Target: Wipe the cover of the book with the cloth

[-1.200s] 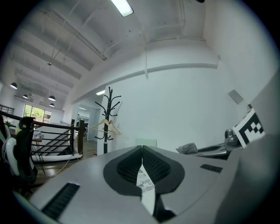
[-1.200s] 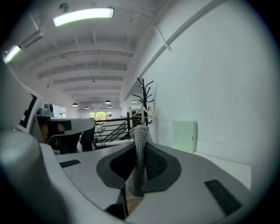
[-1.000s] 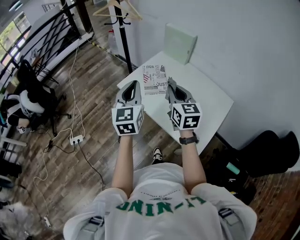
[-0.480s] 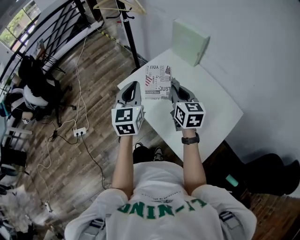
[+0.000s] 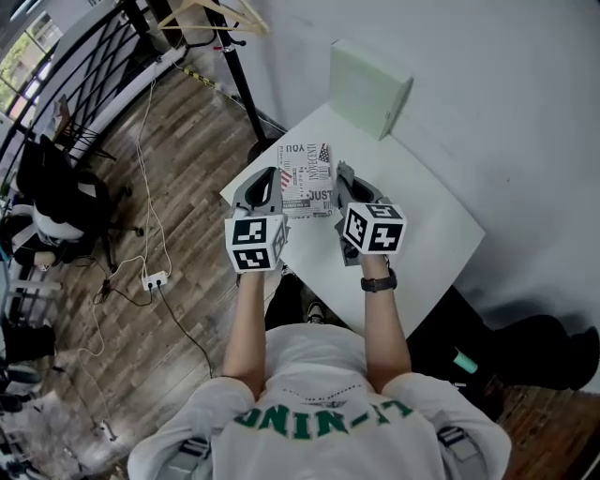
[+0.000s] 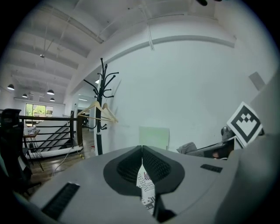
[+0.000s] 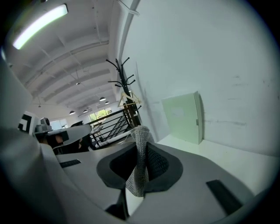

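The book, its white cover printed with black words and a flag, lies flat near the left corner of the white table. A strip of its cover shows below the left gripper's closed jaws. My left gripper hovers at the book's left edge, shut with nothing in it. My right gripper hangs at the book's right edge, shut on a grey knitted cloth that sticks up between its jaws.
A pale green box leans against the wall at the table's far edge. A black coat stand with a wooden hanger rises left of the table. Cables and a power strip lie on the wooden floor.
Both grippers have come forward over the table to either side of the book. The head view has shifted slightly. Both stay shut, the right still on the cloth.
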{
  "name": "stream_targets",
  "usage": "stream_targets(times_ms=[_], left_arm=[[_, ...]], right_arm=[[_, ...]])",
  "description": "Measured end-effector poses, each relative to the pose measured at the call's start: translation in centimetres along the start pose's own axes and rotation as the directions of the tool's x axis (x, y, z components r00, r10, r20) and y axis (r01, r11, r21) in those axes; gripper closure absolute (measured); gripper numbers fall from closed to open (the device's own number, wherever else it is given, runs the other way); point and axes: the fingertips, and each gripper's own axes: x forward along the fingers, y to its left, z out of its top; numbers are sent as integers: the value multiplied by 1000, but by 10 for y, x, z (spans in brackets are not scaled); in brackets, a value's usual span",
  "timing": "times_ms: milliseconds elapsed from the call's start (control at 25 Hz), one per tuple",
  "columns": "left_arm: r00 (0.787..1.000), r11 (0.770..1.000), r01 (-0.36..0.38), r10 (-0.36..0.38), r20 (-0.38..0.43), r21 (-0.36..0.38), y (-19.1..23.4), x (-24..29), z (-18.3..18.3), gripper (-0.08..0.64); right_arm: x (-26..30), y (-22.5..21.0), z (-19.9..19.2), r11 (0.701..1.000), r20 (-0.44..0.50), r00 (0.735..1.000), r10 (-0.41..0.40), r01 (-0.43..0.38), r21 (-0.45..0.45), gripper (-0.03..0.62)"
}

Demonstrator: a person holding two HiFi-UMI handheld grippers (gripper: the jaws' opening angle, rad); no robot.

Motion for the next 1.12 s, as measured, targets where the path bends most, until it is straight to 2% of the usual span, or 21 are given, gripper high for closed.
stream_targets(times_ms=[120,320,520,600,680,760,880,1000,1040,1120], left_arm=[[999,1000,16,-17,-30,-6,15,27,-6,543],[996,999,30,-31,-79,-15,51,73,-20,543],[991,999,35,-38,-125,-23,88,118,-39,543],[989,999,33,-37,-142,-31,103,131,-47,543],[987,999,23,-30,-159,-45,118,142,-55,543],[984,998,9,-20,-179,-65,135,152,-63,543],[979,996,-18,-1,-205,-91,164,161,-75,543],[975,993,-44,18,-222,-114,185,164,-85,543],[974,991,-51,22,-227,-121,190,165,-88,543],[971,990,-61,28,-239,-131,198,168,-95,543]], right_arm=[[31,-16,-1,997,-40,998,-38,40,64,551],[95,-21,-8,987,-96,995,-22,36,155,551],[175,-12,-31,994,-216,975,50,-28,106,549],[207,-3,-41,994,-254,962,103,-89,66,548],[238,9,-50,981,-287,941,178,-192,-21,548],[268,14,-60,970,-336,919,206,-238,-56,549],[311,11,-78,985,-441,881,173,-167,53,548],[340,17,-104,968,-570,786,237,-145,203,548],[348,18,-111,959,-588,763,266,-147,243,549],[362,14,-123,960,-607,749,264,-141,243,552]])
